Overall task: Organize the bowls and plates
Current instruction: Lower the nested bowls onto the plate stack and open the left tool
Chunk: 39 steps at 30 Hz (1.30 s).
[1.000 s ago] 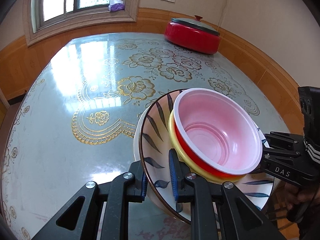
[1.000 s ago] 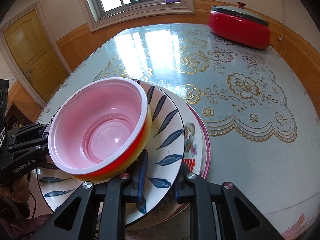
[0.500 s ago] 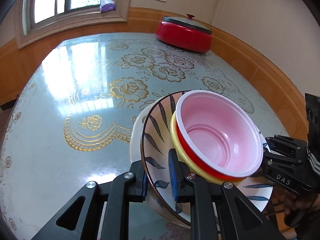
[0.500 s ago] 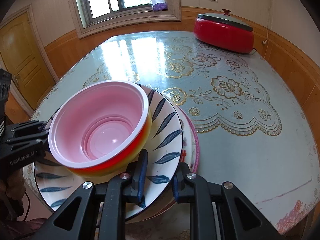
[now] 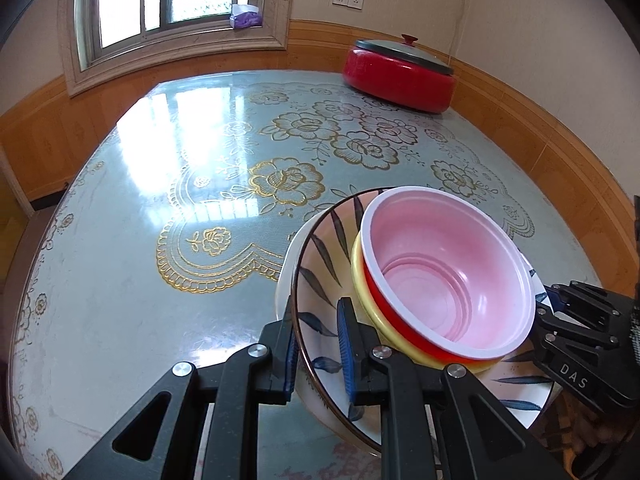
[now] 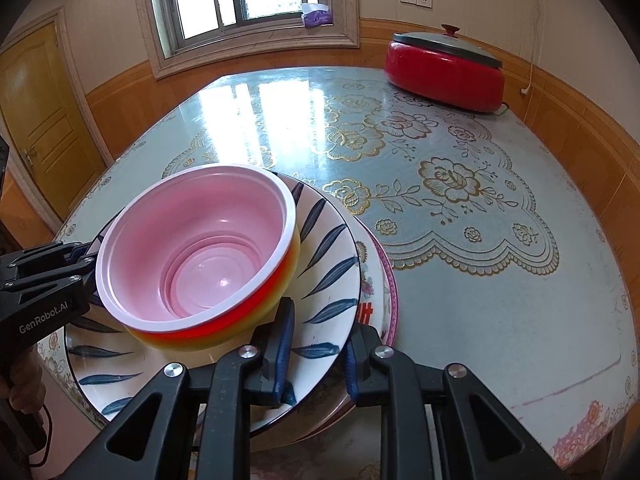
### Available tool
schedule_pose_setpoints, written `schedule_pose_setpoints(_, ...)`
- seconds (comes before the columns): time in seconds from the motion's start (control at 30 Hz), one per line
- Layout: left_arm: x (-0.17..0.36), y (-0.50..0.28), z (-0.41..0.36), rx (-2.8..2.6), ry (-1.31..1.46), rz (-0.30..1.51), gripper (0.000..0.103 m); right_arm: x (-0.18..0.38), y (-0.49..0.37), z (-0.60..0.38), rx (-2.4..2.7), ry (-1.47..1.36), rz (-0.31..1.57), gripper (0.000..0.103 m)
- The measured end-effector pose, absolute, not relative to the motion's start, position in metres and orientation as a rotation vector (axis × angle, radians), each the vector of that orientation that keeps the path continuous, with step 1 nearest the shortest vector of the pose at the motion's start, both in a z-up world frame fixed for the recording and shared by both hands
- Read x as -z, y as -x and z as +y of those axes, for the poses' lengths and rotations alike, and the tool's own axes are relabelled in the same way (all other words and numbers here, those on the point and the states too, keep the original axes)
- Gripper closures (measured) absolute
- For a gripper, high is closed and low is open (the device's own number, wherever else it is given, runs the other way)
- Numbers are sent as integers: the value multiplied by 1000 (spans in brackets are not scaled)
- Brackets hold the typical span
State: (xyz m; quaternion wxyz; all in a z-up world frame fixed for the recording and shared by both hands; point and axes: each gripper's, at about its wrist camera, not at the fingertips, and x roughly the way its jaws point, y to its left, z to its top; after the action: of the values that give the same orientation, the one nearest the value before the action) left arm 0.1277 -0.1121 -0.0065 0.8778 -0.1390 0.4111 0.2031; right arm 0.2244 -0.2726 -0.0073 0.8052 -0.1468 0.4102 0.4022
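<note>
Two grippers held one stack of crockery between them, over the near edge of the table (image 5: 120, 240), which was the largest thing in view: a broad glossy top under a flower-patterned cover. Whether the stack's underside touched the table could not be told from either view.

Next in size came the plates. The leaf-patterned plate (image 6: 332, 264) lay on top, with a pink-rimmed plate (image 6: 390, 280) showing just beneath it at the right and a pale edge of a further plate below. They looked like glazed ceramic: stiff, heavy as a pile, slick on the faces and likely to chip or break if dropped. The rims were the sensible place to grip, on opposite sides, as here.

The nested bowls (image 5: 452, 280), pink inside with red and yellow outside, sat loose on the top plate, a little off centre. They appeared to be light plastic, and nothing pinned them, so any tilt of the stack could let them slide.

The left gripper (image 5: 316, 344) was almost closed, pads pinching the rim of the leaf-patterned plate at the stack's left side. The right gripper (image 6: 316, 348) was closed nearly as far on the opposite rim, clamping the top plate and, as far as could be seen, the edges beneath it.
</note>
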Motion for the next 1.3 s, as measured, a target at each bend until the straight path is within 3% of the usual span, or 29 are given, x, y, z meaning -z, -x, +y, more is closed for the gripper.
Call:
schedule_pose_setpoints(0.3,10,-128,-126,-469,288,875,85,4,-230,-291,-921,226,937,78)
schedule_pose_setpoints(1.2,8,-131,-105,-263,268,885,85,4,-218,-283,-742,134,991,83)
schedule_pose_setpoints(1.3,7,-130,-99,-201,262,884,80,6,-220,-291,-715,34,1026,83)
